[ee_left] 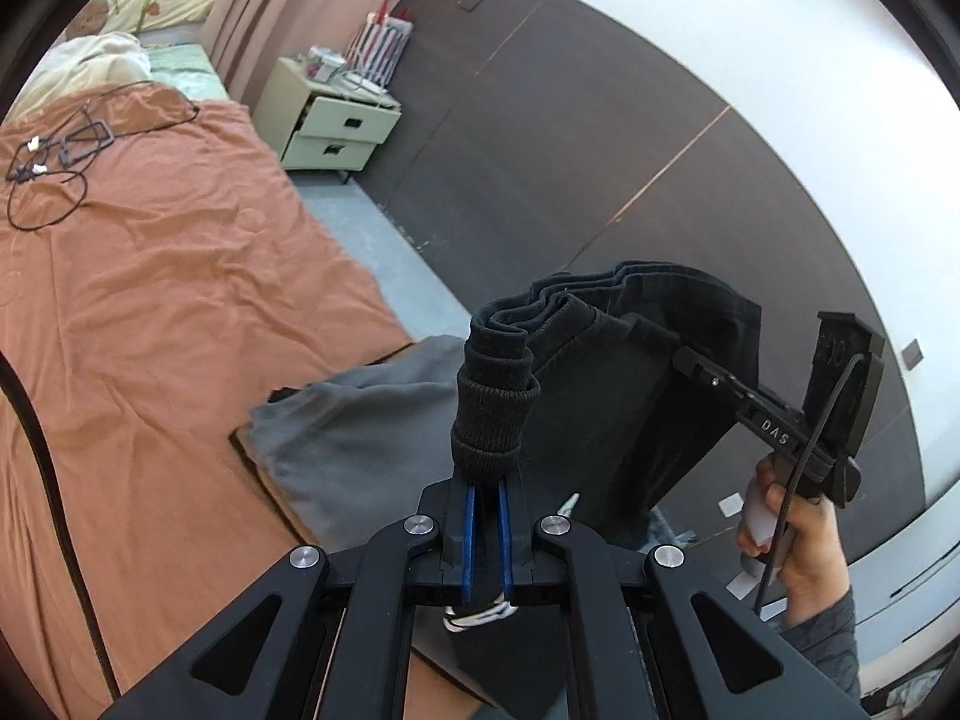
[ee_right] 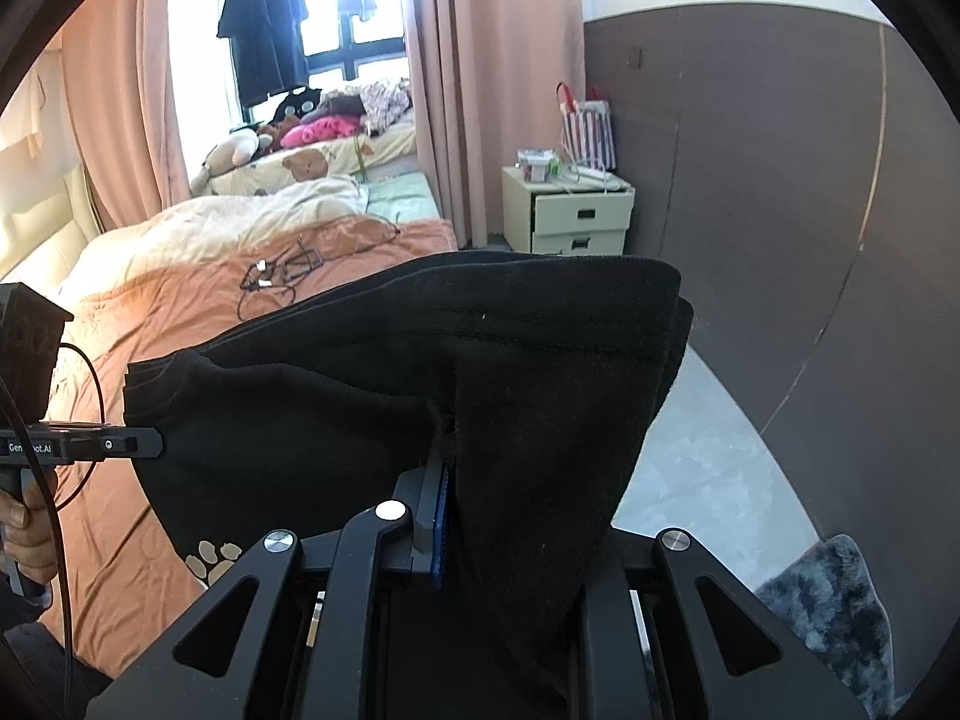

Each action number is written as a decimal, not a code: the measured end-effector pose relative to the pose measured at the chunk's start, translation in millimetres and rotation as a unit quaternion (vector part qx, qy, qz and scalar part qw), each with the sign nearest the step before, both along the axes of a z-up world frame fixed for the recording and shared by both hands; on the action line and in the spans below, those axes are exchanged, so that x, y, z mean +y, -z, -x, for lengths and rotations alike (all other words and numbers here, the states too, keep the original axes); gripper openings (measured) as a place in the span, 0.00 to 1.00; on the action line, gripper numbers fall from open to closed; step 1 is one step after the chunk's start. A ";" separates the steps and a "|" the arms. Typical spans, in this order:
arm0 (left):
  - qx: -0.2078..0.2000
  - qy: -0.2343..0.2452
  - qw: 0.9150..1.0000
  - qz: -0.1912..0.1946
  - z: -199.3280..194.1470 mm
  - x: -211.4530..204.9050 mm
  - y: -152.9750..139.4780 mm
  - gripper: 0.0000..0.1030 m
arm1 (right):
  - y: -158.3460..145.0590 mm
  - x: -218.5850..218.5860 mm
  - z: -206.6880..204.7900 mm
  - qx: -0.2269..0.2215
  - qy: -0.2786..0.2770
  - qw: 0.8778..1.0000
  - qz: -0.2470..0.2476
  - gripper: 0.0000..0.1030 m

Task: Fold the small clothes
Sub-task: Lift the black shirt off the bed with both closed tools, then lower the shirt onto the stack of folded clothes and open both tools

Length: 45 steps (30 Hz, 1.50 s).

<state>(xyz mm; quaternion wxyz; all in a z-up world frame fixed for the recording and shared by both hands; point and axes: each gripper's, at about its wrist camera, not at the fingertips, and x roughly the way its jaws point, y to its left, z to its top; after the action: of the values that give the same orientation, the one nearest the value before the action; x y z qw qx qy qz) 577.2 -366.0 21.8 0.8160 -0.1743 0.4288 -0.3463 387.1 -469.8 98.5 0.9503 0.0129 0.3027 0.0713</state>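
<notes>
Both grippers were clamped on one black garment (ee_right: 456, 372), held in the air between them above the bed (ee_left: 156, 300): my left gripper (ee_left: 487, 468) pinched a bunched, ribbed edge, my right gripper (ee_right: 447, 450) bit into a seam fold. Below lay a grey cloth (ee_left: 360, 432). Farther off, cables (ee_left: 54, 156) sprawled on the bed. I judged the thick roll could slip from the left jaws, and the hanging layers could land creased.

Garment (ee_left: 630, 372) between grippers, above bed (ee_left: 150, 300)
</notes>
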 end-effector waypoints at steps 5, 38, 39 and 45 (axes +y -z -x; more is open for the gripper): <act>0.027 -0.010 1.000 -0.008 -28.5 6.8 34.5 0.06 | 12.7 0.7 -33.6 0.022 -0.005 1.000 0.006 0.11; 0.031 -0.020 0.993 -0.110 -91.3 -19.8 96.8 0.18 | 63.8 -41.9 -93.8 0.183 0.085 0.979 0.024 0.23; 0.030 -0.015 0.993 -0.112 -94.5 -24.9 100.0 0.18 | 68.4 -47.0 -96.1 0.187 0.087 0.978 0.022 0.23; 0.019 0.010 0.991 -0.129 -119.5 -55.2 124.5 0.18 | 86.2 -71.0 -119.8 0.200 0.092 0.975 0.008 0.21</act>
<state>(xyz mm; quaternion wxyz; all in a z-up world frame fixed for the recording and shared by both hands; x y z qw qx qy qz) 696.7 -421.2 -102.7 0.8197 -0.0703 0.4871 -0.2930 506.9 -540.8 12.3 0.8729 0.0469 0.4851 -0.0232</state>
